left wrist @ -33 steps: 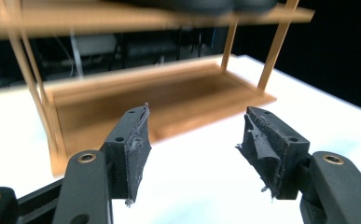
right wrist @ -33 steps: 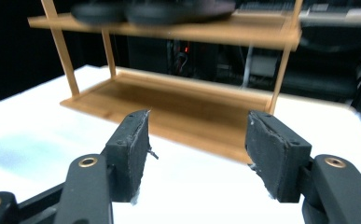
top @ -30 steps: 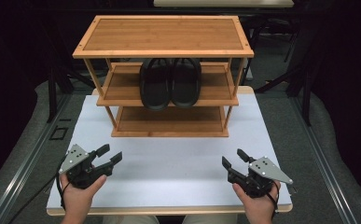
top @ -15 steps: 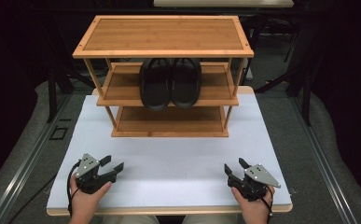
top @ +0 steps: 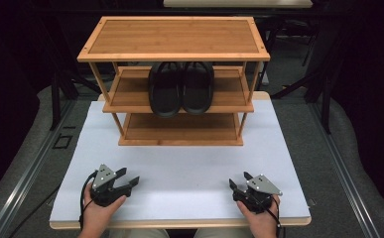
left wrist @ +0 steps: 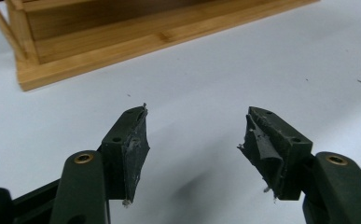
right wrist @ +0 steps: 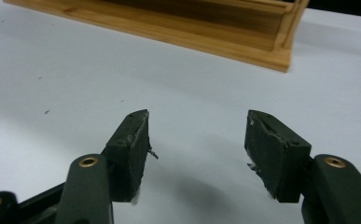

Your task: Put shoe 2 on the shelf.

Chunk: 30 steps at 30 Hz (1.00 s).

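Both the left hand-held gripper and the right hand-held gripper rest on the white tabletop, jaws apart, empty, facing the bamboo rack

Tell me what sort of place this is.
Probably a lab or recording setup, not a home: a bamboo shoe rack with black slippers stands on a white table, in dark surroundings.

A white-topped table with a pale wooden edge carries a three-tier bamboo shoe rack, which stands on the table's far half. In front of the rack the white surface lies bare. A pair of black slippers sits side by side on the rack's middle shelf.
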{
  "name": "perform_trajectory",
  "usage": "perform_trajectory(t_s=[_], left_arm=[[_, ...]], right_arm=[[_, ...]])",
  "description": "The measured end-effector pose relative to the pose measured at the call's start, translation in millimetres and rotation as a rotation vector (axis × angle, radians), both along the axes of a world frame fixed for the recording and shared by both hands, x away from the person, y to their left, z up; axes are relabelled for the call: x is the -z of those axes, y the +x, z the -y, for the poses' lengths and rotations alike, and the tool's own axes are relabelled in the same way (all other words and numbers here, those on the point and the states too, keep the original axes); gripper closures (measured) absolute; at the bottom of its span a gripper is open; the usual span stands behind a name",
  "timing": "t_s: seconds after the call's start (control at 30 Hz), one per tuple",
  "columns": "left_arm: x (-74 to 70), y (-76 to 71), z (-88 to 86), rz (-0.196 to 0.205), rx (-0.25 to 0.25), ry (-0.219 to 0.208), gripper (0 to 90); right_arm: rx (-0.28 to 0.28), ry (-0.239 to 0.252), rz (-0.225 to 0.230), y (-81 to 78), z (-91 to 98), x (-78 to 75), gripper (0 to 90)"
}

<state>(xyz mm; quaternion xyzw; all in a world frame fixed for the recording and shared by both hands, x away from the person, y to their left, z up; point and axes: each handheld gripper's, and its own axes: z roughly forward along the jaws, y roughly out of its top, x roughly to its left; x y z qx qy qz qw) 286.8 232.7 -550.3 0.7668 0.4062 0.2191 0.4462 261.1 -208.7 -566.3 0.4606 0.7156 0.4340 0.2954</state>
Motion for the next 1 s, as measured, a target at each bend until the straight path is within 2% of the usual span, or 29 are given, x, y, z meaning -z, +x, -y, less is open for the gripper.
perform_trajectory(t_s=[0.1, 0.27, 0.3, 0.57, 0.63, 1.0], left_arm=[[2.0, -0.2, 5.2, -0.007, 0.018, 0.01, 38.9], [3.1, -0.5, 8.6, -0.011, 0.033, 0.02, 38.6], [3.1, -0.8, 9.6, -0.014, 0.036, 0.021, 38.5], [4.1, 0.3, 9.3, -0.019, 0.033, 0.015, 38.5], [4.1, 0.6, 9.1, -0.021, 0.035, 0.018, 38.4], [4.9, 2.6, 9.8, -0.034, 0.043, -0.002, 37.9]], right_arm=[[-0.038, -0.01, 0.014, 0.3, -10.0, 1.6, 39.6], [-0.05, -0.042, 0.005, -1.2, -15.6, 2.3, 39.6], [-0.071, -0.03, 0.0, -1.0, -16.3, 3.1, 39.6], [-0.08, -0.014, -0.013, 0.2, -16.7, 4.7, 39.6], [-0.083, -0.029, -0.021, -0.7, -17.3, 3.6, 39.6], [-0.113, -0.03, -0.027, -1.8, -23.8, 5.3, 39.6]])
